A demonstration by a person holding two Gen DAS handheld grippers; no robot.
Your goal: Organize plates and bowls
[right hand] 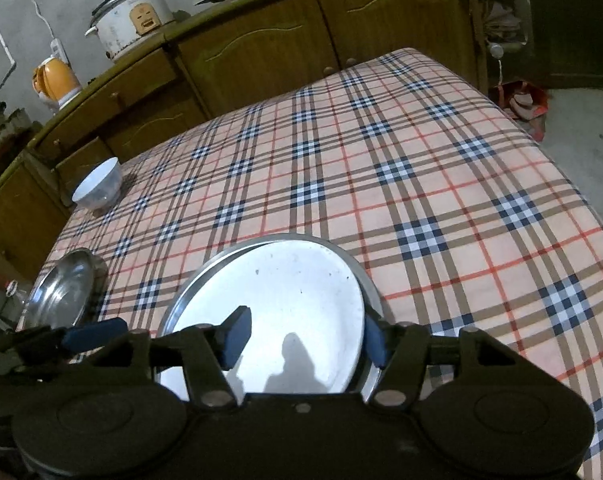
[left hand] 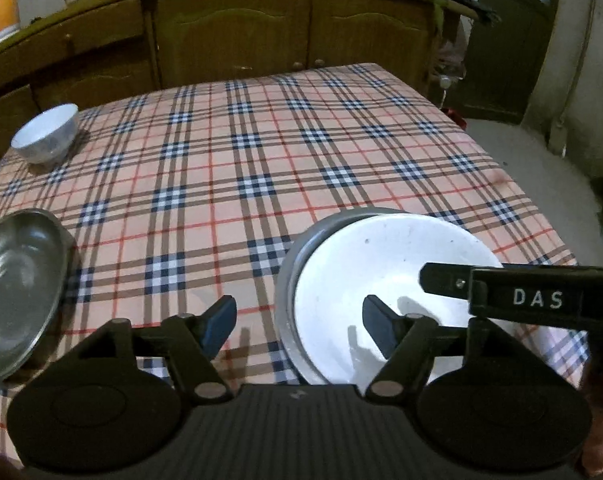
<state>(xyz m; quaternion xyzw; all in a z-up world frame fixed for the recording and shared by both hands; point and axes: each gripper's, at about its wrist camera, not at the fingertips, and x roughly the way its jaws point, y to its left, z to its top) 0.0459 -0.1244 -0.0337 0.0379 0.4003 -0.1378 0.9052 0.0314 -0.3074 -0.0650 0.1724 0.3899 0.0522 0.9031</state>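
Both my grippers, left (left hand: pixel 299 326) and right (right hand: pixel 307 334), hang spread over the white plate (right hand: pixel 297 300) stacked in the steel one near me, so next I'd fetch the bowl (left hand: pixel 47 138) far left.

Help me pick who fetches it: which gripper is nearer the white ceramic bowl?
Left. The left gripper sits between the stacked plates and the steel dish, on the white ceramic bowl side. The right gripper hovers over the stacked plates, farther away.
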